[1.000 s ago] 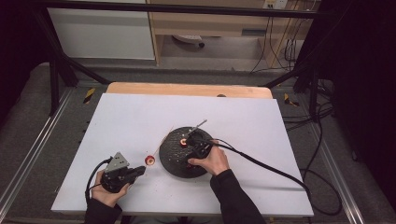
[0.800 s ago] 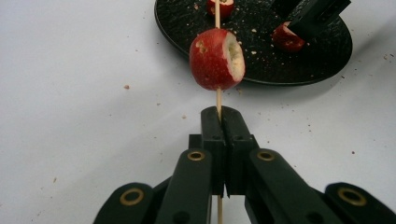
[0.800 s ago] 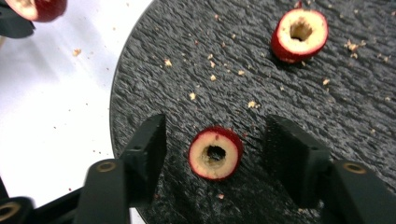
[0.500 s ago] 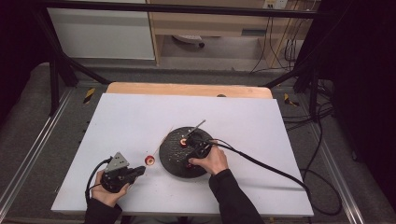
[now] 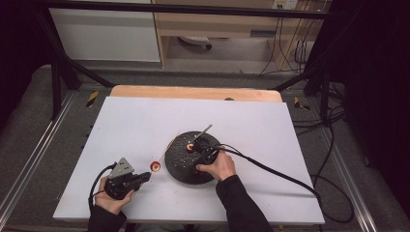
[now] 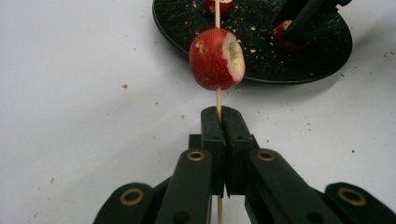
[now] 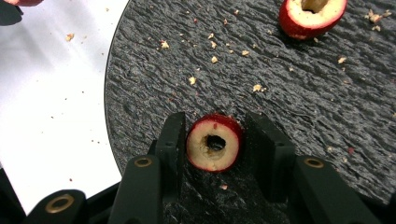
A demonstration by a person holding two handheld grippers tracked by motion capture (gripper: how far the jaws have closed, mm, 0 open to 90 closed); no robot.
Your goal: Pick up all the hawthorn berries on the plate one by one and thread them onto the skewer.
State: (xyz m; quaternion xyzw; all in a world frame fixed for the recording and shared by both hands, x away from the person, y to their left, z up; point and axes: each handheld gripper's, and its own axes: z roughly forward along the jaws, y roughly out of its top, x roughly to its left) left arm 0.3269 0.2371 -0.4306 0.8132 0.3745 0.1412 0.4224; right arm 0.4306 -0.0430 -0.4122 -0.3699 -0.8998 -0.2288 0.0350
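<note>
My left gripper (image 6: 220, 121) is shut on a thin wooden skewer (image 6: 218, 99). A red fruit (image 6: 216, 58) with a cut face is threaded on it just beyond the tips. In the high view this gripper (image 5: 147, 175) lies low at the front left of the table, with the fruit (image 5: 155, 166) beside the plate. My right gripper (image 7: 214, 135) has just been closing. Its pads now press on a cored red fruit (image 7: 214, 143) that sits on the black round plate (image 7: 154, 70). That gripper (image 5: 198, 169) is over the plate's near side.
A second cored fruit (image 7: 312, 16) lies farther on the plate among crumbs. A thin metal rod (image 5: 203, 133) rests across the plate's far rim. The white tabletop (image 5: 261, 125) spreads around the plate (image 5: 181, 174). A cable (image 5: 270, 170) trails right from the right gripper.
</note>
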